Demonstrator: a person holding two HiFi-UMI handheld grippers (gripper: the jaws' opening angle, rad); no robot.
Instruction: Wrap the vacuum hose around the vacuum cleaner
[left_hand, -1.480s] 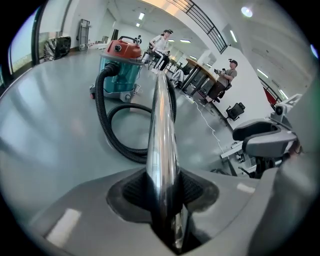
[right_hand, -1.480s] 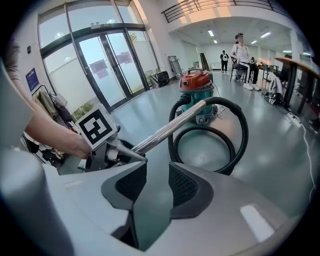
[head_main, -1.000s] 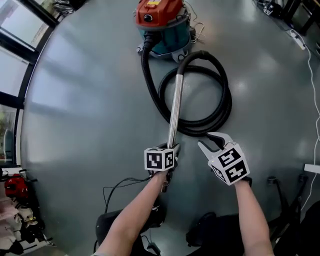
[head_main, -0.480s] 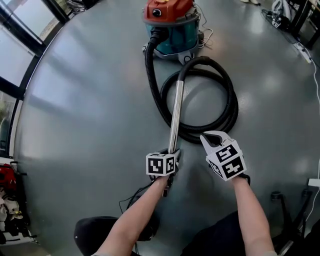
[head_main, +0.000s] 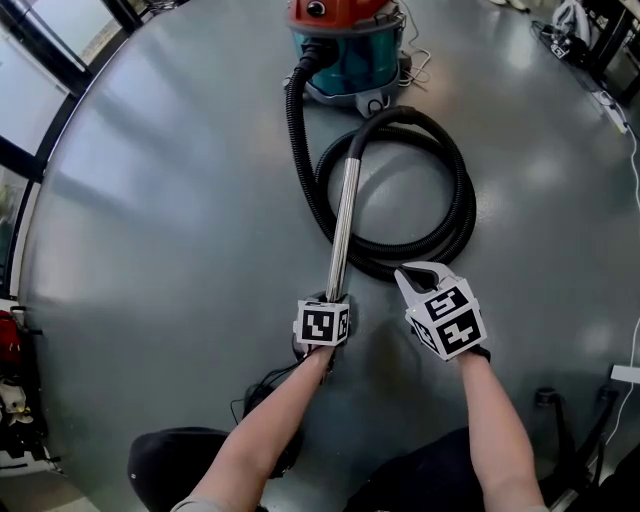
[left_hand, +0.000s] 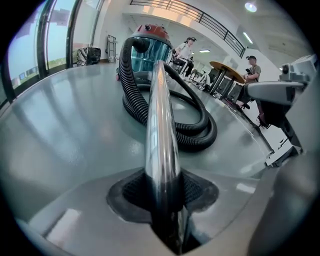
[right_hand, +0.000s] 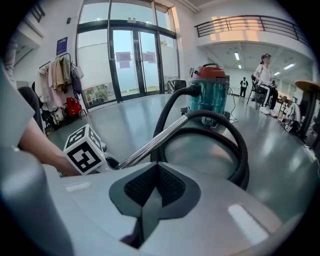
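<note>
Plainly, my left gripper (head_main: 333, 302), with a black-and-white square-marker cube on it, was clamped on the near end of the shiny chrome wand tube (head_main: 342, 215), both pads pressed to the metal. The tube ran away from me to the black ribbed vacuum hose (head_main: 463, 200), which lay looped on the glossy grey floor (head_main: 180, 200) and joined the red-topped teal canister vacuum cleaner (head_main: 350, 50) at the far edge. To the right, my right gripper (head_main: 420, 272) hovered just beside the loop, jaws together on nothing. Compared with half a second earlier, both grippers had barely shifted, and the canister sat slightly higher in the head view.
</note>
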